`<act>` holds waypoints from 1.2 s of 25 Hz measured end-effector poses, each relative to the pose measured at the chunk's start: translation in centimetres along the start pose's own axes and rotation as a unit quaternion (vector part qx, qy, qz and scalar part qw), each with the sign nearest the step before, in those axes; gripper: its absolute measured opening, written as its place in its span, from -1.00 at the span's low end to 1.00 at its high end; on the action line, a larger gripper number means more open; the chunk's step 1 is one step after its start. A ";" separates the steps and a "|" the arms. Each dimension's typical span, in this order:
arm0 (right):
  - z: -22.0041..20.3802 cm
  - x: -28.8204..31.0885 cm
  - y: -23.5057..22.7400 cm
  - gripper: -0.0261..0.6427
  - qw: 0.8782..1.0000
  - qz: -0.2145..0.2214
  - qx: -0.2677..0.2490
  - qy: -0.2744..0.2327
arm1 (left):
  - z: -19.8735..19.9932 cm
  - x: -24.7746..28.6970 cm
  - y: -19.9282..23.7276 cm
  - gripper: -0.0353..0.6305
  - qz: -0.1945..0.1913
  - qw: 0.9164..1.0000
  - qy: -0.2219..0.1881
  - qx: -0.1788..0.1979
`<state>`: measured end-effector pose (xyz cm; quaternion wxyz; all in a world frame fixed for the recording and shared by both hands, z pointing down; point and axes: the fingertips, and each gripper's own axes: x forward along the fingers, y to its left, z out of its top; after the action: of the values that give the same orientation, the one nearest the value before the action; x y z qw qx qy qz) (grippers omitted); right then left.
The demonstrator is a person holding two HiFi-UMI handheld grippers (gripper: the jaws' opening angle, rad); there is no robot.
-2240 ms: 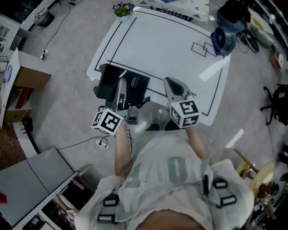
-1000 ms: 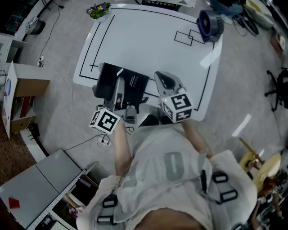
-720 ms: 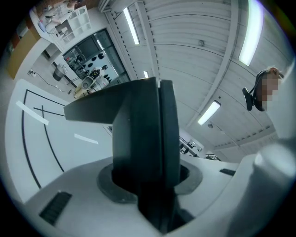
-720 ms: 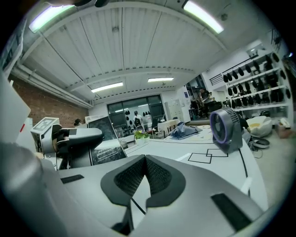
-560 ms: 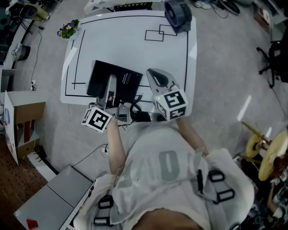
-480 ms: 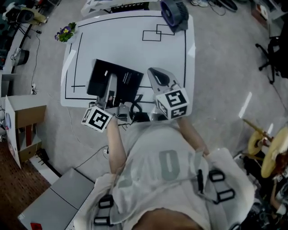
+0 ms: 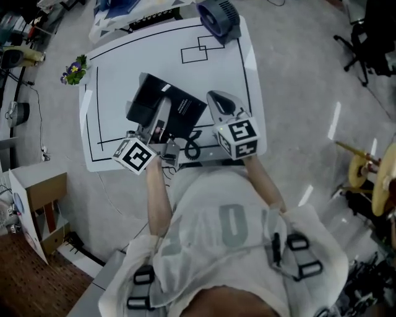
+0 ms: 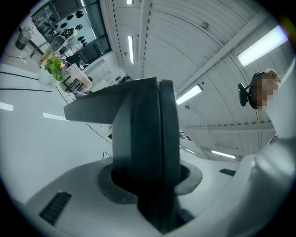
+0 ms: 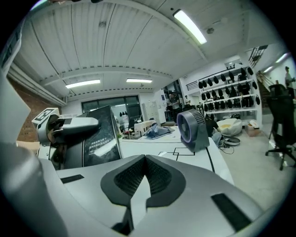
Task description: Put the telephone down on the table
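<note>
Background stuff: a small blue-purple round desk fan (image 7: 218, 15) sits at the far corner of the white table (image 7: 154, 68), next to 2 overlapping black outlined rectangles (image 7: 197, 49). There's a little bunch of purple flowers with green leaves (image 7: 73, 70) near the left corner. A black office chair (image 7: 365, 37) stands on the grey floor (image 7: 297, 93), top right.

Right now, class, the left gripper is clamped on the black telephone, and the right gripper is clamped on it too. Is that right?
No. The left gripper is clamped on the black telephone, but the right gripper holds nothing: the right gripper view shows its jaws together and empty.
</note>
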<state>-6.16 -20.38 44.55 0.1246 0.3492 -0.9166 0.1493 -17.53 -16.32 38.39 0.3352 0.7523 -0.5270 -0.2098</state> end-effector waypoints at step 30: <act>-4.2 -2.3 -1.7 -0.90 0.983 -0.164 0.064 0.043 | -4.3 7.0 5.7 -0.41 -0.161 0.922 0.352 0.020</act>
<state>-2.81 -18.74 47.96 0.1645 0.4951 -0.8293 0.2003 -15.85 -22.87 45.77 0.4457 0.8588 -0.2511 0.0274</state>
